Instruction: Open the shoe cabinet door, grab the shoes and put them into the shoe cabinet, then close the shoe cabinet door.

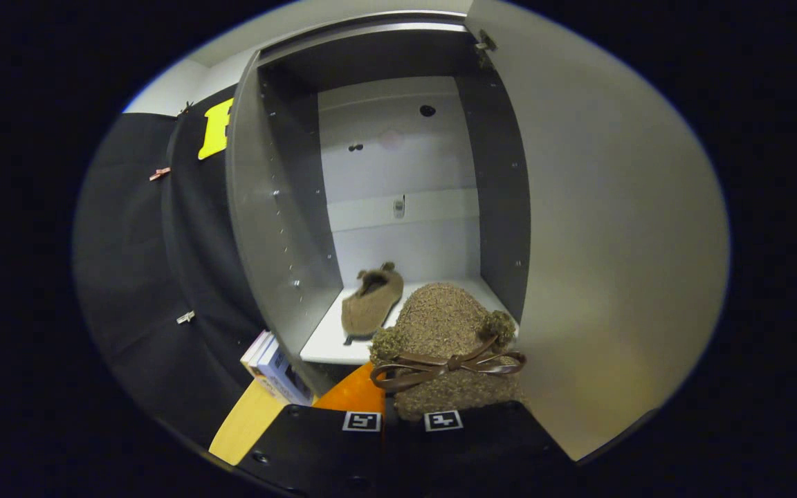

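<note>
A fuzzy brown slipper [448,346] with a dark ribbon bow [448,366] across its upper sits at the gripper [402,423], its near end pressed down between the two fingers, which appear closed on it from either side; the fingertips themselves are hidden under the slipper's pile, so the exact grip cannot be made out. The slipper is held just in front of the open shoe cabinet [398,173], level with the front edge of its white shelf [333,346]. On that shelf, farther in and toward the left wall, lies the matching second slipper [372,301], flat, its opening turned toward the cabinet's pale back panel [398,152]. The cabinet door [613,242] stands swung wide on the right, its grey inner face running alongside the held slipper, its hinge [485,43] visible at the top corner. The cabinet's grey left side panel [260,228] shows rows of small peg holes. Below the shelf, to the left of the fingers, a few books [275,366] lean beside a pale wooden board [246,422], with an orange object [353,394] just ahead of the left finger. Black cloth [135,277] hangs as the booth wall to the left of the cabinet, held by small clips [159,173].
</note>
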{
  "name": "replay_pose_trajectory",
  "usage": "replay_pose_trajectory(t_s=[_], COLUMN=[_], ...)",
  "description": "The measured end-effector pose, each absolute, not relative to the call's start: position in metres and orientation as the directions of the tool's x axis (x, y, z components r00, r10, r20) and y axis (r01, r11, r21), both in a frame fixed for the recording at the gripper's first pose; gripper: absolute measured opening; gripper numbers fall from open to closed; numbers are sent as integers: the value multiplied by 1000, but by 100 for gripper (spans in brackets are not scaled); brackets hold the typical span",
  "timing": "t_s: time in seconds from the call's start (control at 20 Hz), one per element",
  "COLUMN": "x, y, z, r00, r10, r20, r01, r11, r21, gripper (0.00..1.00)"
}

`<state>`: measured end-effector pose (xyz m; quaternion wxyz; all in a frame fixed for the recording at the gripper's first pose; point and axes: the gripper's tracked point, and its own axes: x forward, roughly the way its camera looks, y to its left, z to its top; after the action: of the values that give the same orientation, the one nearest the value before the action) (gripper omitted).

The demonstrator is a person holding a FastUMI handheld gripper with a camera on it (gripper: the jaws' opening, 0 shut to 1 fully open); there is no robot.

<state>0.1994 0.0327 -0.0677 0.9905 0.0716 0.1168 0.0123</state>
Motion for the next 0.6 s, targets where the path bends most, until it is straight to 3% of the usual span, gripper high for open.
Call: replay_pose_trajectory(t_s=[0.3, 0.6], x=[296, 377], y=[30, 25], z=[-44, -78], r00=[973, 960], r10=[30, 1], r20=[-229, -281], r01=[5, 41], r11=[989, 989], r21=[151, 143], gripper=[8, 8])
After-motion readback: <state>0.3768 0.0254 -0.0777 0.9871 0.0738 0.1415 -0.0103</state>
